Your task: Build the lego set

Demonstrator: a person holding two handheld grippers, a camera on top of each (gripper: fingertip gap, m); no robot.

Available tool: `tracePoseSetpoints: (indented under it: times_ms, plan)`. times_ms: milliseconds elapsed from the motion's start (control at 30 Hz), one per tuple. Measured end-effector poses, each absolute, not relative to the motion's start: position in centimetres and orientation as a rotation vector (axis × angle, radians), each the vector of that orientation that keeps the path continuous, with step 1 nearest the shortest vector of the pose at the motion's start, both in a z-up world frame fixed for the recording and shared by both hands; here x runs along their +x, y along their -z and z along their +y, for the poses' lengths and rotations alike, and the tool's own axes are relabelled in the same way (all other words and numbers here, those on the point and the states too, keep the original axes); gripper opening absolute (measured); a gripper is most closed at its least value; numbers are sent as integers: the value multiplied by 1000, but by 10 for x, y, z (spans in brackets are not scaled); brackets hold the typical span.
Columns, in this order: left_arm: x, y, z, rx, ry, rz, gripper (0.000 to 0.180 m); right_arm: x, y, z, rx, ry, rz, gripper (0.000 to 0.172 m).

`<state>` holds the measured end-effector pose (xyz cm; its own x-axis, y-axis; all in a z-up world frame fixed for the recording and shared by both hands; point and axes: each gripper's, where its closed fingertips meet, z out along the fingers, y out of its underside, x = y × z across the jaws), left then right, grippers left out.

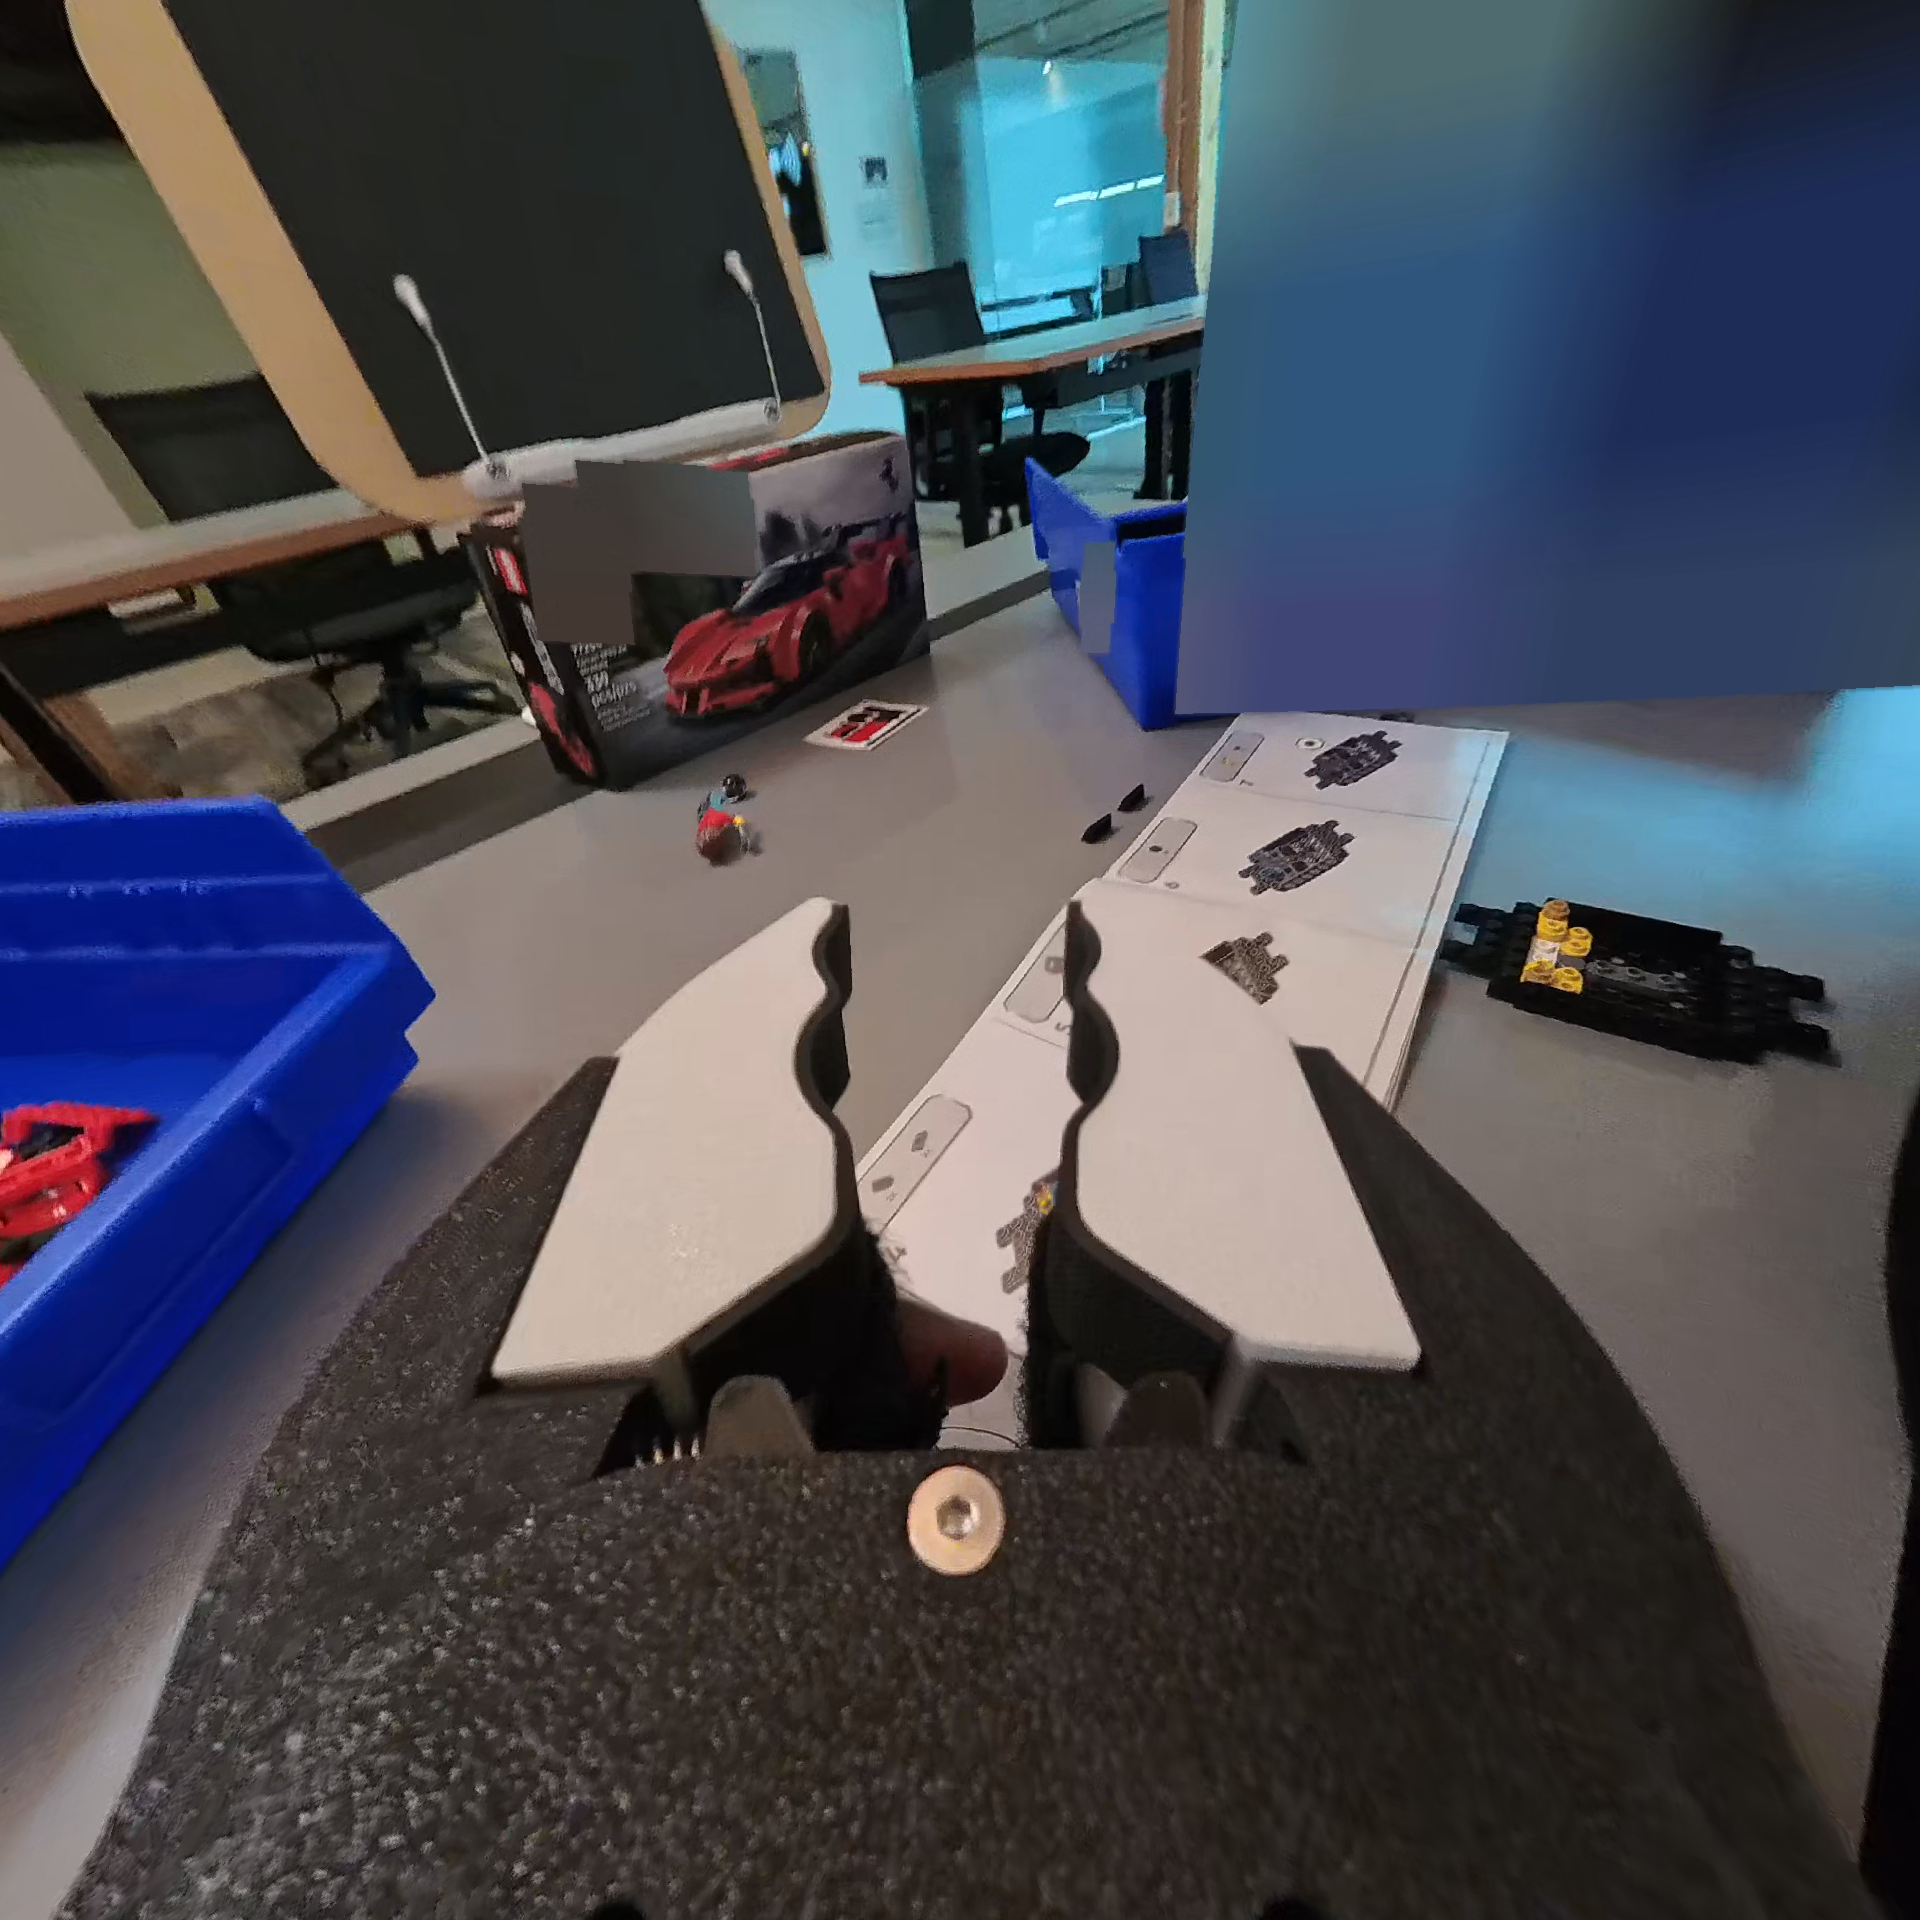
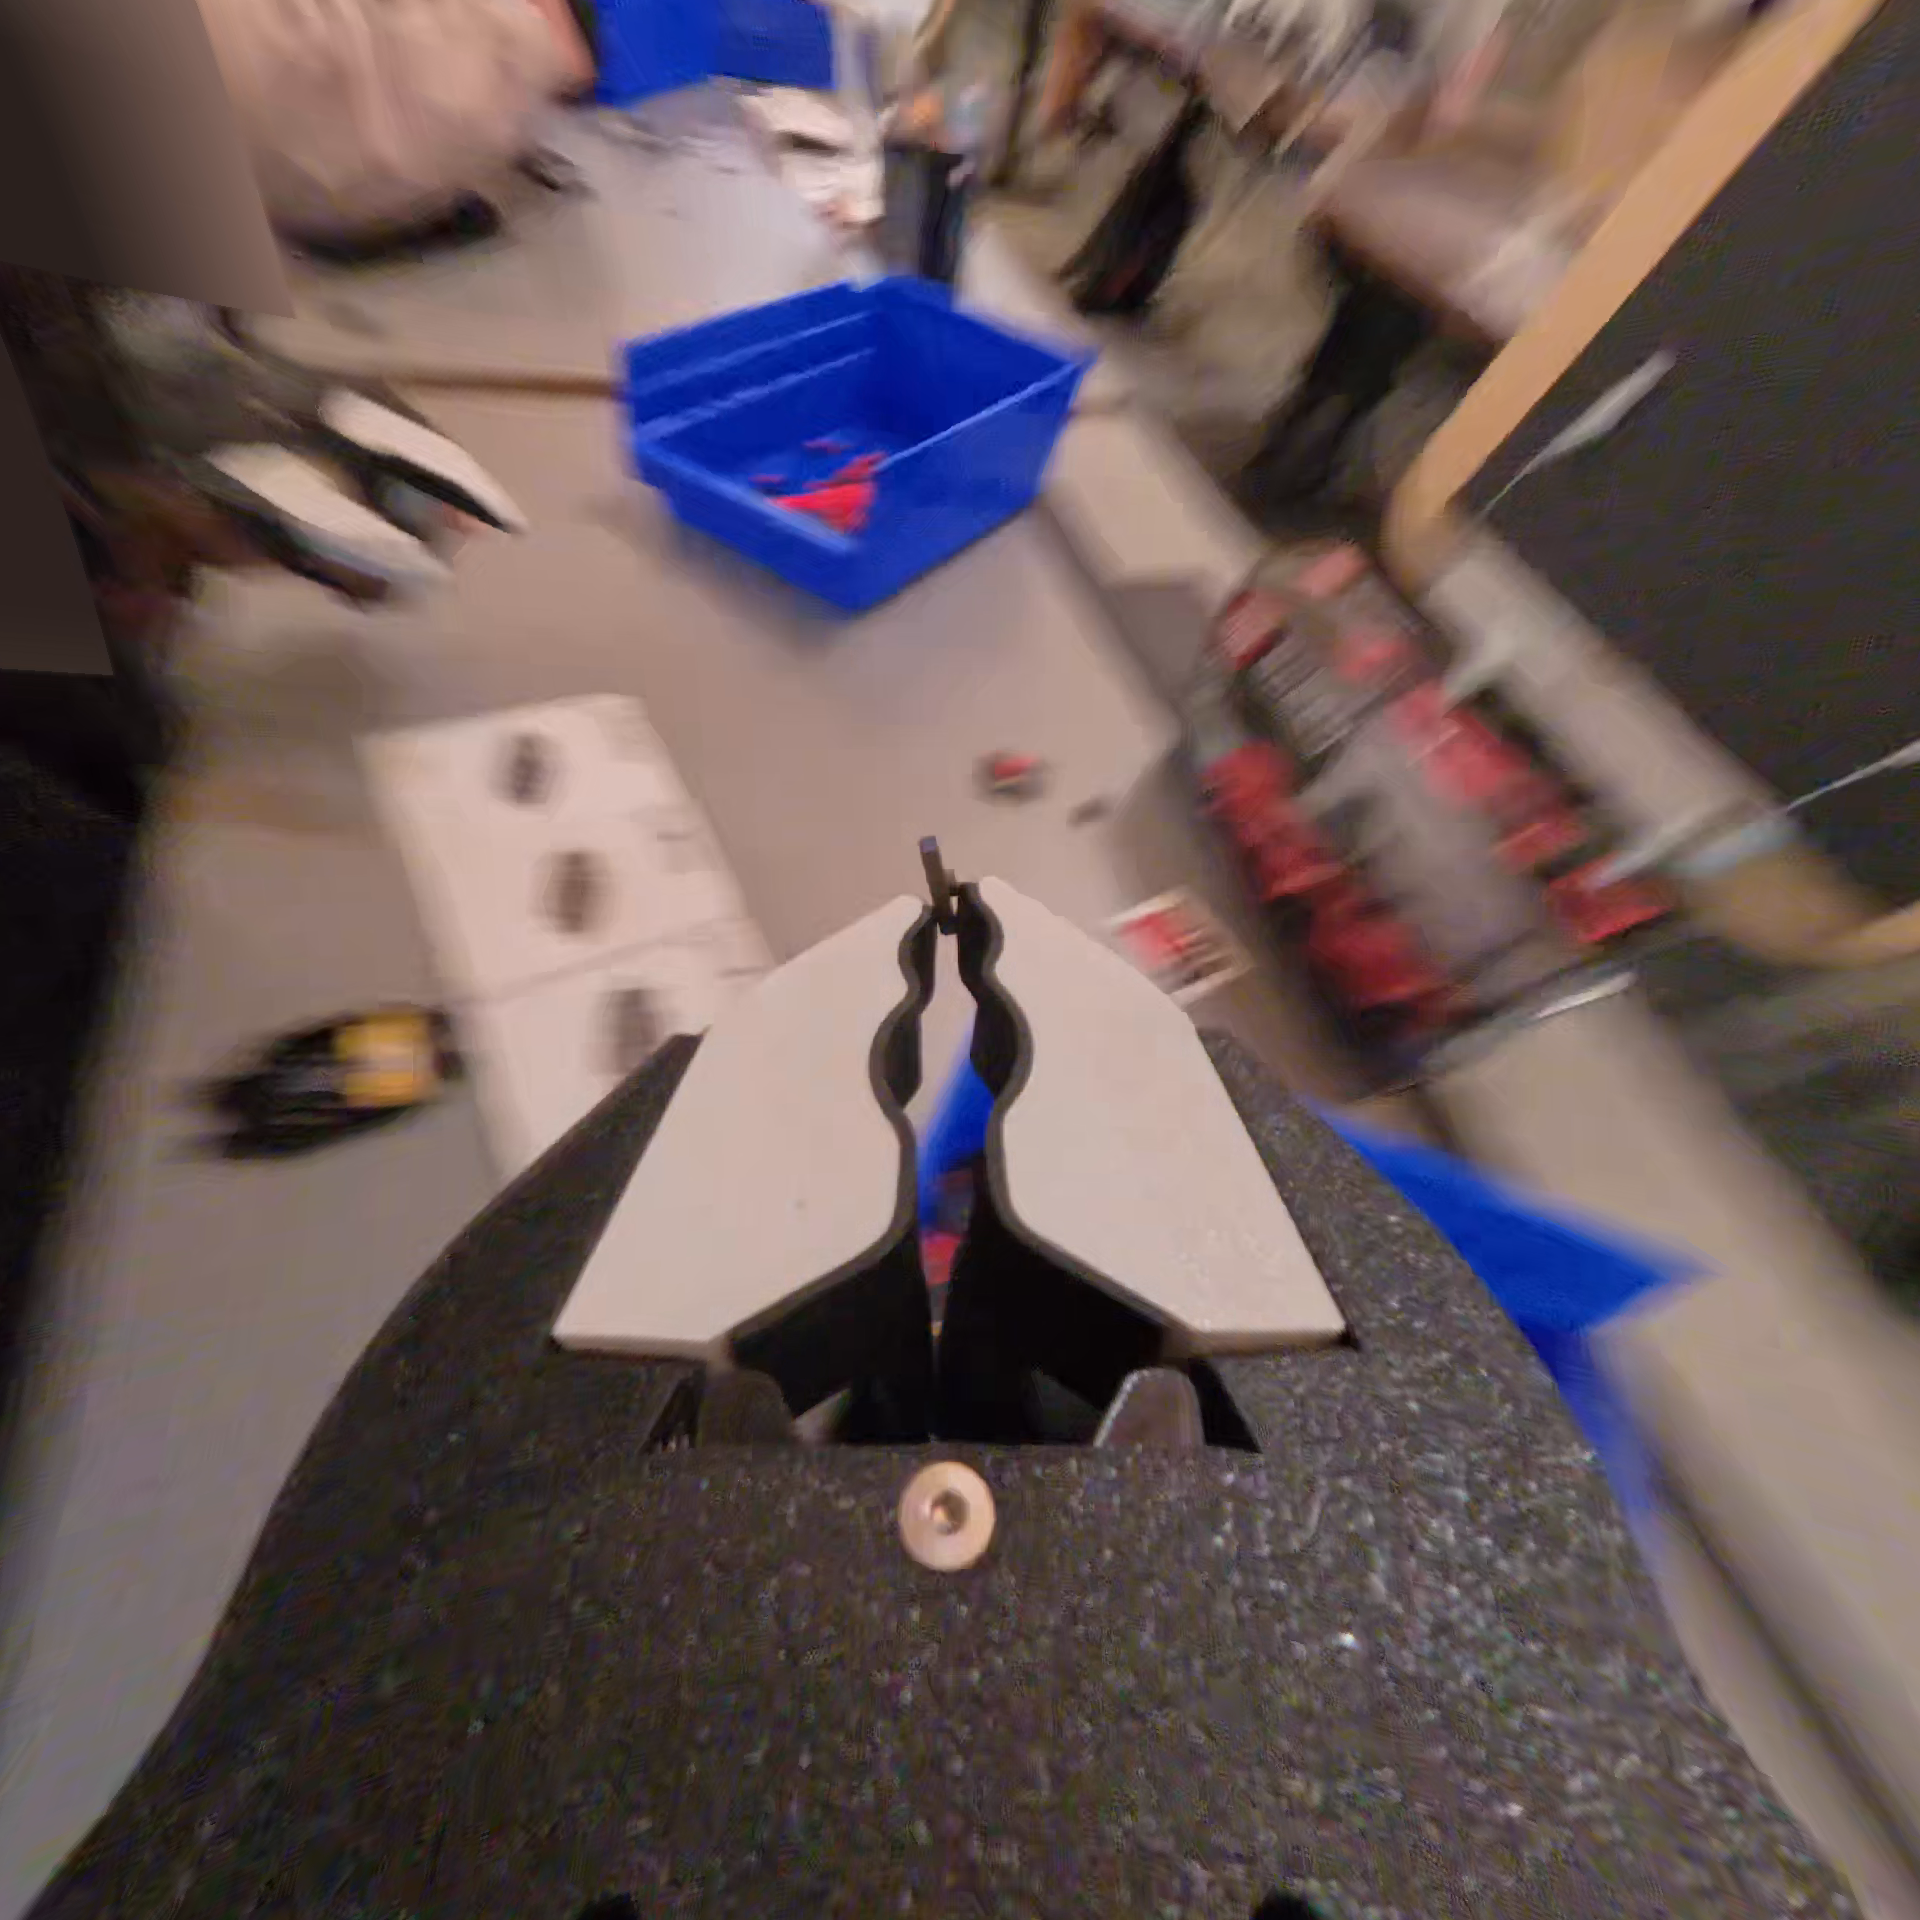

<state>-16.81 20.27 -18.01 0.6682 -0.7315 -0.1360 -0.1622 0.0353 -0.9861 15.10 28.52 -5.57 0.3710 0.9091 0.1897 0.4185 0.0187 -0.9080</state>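
Observation:
My left gripper (image 1: 958,920) is open and empty above the grey table (image 1: 582,935), its right finger over the open instruction booklet (image 1: 1340,842). A black brick assembly with yellow round pieces (image 1: 1631,977) lies right of the booklet. My right gripper (image 2: 951,896) is shut on a small dark pin-like piece (image 2: 933,871) that sticks out past the fingertips. The right wrist view is blurred by motion. It shows the booklet (image 2: 551,831), the black and yellow assembly (image 2: 332,1070) and the left gripper (image 2: 364,499) farther off at the left.
A blue bin with red pieces (image 1: 156,1039) stands at the left; it also shows in the right wrist view (image 2: 852,436). Another blue bin (image 1: 1101,592) stands behind the booklet. A toy car box (image 1: 727,613), a sticker sheet (image 1: 862,724), a small figure (image 1: 720,826) and two black pieces (image 1: 1112,814) lie ahead.

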Motion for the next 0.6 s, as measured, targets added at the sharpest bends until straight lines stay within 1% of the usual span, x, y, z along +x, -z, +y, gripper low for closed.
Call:
tracePoseSetpoints:
  times_ms: [33, 133, 233, 333, 433, 500, 600]
  plan:
    - [-168, 179, 200, -1476, 502, 782, 38, 146, 44, 280, -1399, -344, -1265, 4]
    - [-173, 175, 196, -1400, 483, 758, 37, 131, 19, 258, -887, 385, -1358, 4]
    - [-182, 173, 193, -1347, 496, 721, 36, 113, 10, 242, -693, 636, -1351, 4]
    - [-188, 168, 189, -1304, 515, 699, 36, 100, 9, 240, -654, 744, -1362, 4]
    - [-191, 162, 188, -1263, 551, 658, 35, 82, 21, 240, -705, 716, -1409, 4]
    - [-188, 161, 188, -1258, 588, 640, 35, 63, 54, 239, -807, 627, -1517, 3]
    - [-175, 166, 182, -1271, 597, 723, 38, 30, 134, 227, -922, 475, -1786, 4]
